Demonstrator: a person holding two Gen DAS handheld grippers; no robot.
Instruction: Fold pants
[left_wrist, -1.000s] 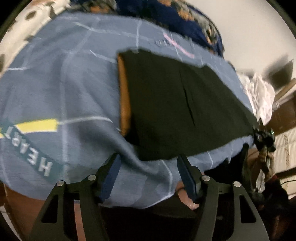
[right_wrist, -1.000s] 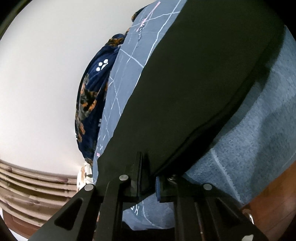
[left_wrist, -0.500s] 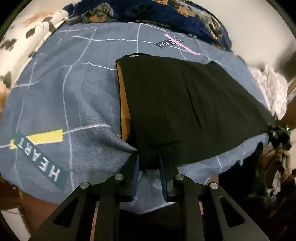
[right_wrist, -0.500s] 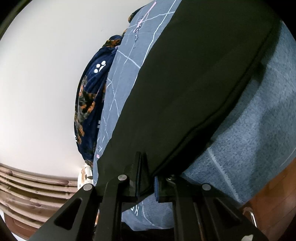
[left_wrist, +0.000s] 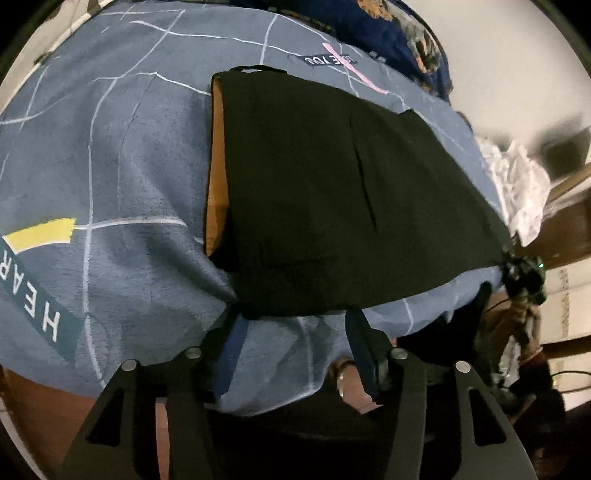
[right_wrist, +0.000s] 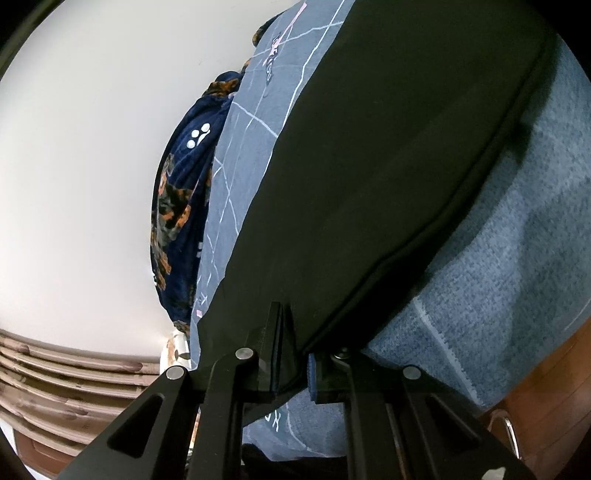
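Note:
Black pants (left_wrist: 325, 192) lie flat on a blue-grey bedspread (left_wrist: 122, 155), with an orange lining (left_wrist: 216, 177) showing along their left end. My left gripper (left_wrist: 295, 325) hovers at the pants' near edge. Its jaws are opening and stand apart, and the fingertips (left_wrist: 236, 328) flank the hem without pressing on it. In the right wrist view the same pants (right_wrist: 388, 166) stretch away from my right gripper (right_wrist: 295, 354), which is shut on their near corner. The cloth is pinched between its pads.
A dark blue blanket with orange patches (right_wrist: 181, 206) is bunched at the far side of the bed. White crumpled cloth (left_wrist: 517, 184) lies at the right. Brown wood (right_wrist: 546, 402) shows below the bed's edge. A pale wall (right_wrist: 92, 147) stands behind.
Half a second ago the left gripper's jaws were nearly closed at the pants' near hem, and they have since spread apart. The right gripper keeps its hold unchanged.

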